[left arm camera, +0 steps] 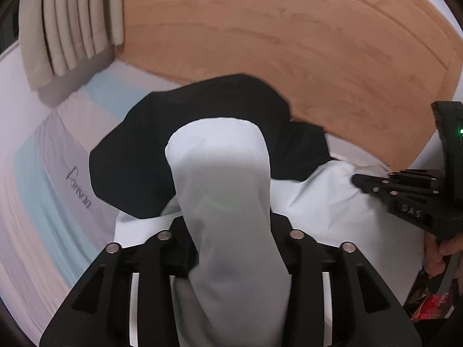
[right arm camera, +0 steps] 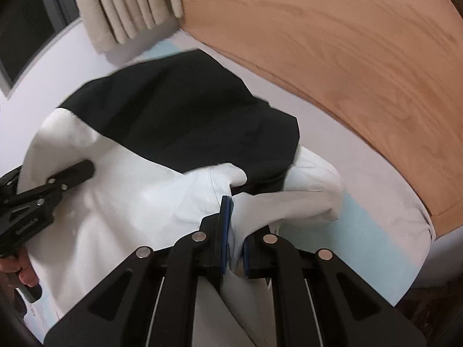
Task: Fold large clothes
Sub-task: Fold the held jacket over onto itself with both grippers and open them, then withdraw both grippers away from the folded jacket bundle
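A large black-and-white garment lies bunched on the bed; it also shows in the right wrist view. My left gripper is shut on a white fold of it, which drapes over the fingers and hides the tips. My right gripper is shut on another white fold near the garment's near edge. In the left wrist view the right gripper shows at the right, over white cloth. In the right wrist view the left gripper shows at the left, over white cloth.
The bed sheet is pale with blue and pink stripes and printed lettering. A wooden headboard curves behind the garment. Beige curtains hang at the back left. A dark window is at the far left.
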Motion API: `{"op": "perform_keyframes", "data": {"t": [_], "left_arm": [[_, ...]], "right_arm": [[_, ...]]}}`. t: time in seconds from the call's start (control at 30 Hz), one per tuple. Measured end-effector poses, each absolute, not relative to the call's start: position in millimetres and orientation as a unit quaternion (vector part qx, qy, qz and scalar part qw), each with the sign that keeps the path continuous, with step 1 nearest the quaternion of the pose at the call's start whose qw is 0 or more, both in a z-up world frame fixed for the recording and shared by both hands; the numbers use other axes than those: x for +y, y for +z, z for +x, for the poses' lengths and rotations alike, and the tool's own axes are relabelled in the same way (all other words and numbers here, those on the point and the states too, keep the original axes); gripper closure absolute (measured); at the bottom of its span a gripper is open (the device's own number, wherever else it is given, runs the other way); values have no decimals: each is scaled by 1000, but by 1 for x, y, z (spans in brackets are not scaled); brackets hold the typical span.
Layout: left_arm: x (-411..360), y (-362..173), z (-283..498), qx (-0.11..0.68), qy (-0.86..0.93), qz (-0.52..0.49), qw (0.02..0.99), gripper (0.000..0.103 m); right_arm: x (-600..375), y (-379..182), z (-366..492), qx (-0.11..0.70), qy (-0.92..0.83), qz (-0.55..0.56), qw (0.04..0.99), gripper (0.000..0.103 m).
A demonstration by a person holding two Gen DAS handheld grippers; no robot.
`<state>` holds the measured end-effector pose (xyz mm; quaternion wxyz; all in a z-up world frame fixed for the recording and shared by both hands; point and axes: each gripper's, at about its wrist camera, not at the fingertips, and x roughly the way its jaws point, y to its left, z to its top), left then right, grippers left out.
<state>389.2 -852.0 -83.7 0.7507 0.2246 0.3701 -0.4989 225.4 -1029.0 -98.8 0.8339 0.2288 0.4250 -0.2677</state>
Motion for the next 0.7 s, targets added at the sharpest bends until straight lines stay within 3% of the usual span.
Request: {"op": "perform_keyframes", "data": {"t": [0.13, 0.37, 0.4, 0.47, 0.53, 0.6, 0.7], "left_arm": [[-849, -113, 403, 389, -481, 232, 750, 47], [-837, -101, 407, 402, -473, 209, 756, 43], [-833, -96, 406, 402, -468, 207, 759, 41], [-824, -85, 402, 392, -459, 205, 771, 24], [-813, -74, 403, 378, -452, 202, 782, 17], [-802, -67, 400, 367, -442, 205, 792, 13], [-788, -66, 395, 354, -418, 223, 806, 7]], "right_arm": [[-1022, -117, 220, 442, -271, 221, 826, 97], [-999, -111, 218, 445, -305, 169, 824, 90], [-997, -107, 215, 443, -313, 165, 823, 84], [-994, -101, 210, 437, -327, 161, 822, 70], [-992, -98, 202, 427, -346, 161, 820, 43], [-988, -96, 194, 421, -364, 155, 816, 27], [-982, -102, 190, 425, -366, 156, 813, 26]]}}
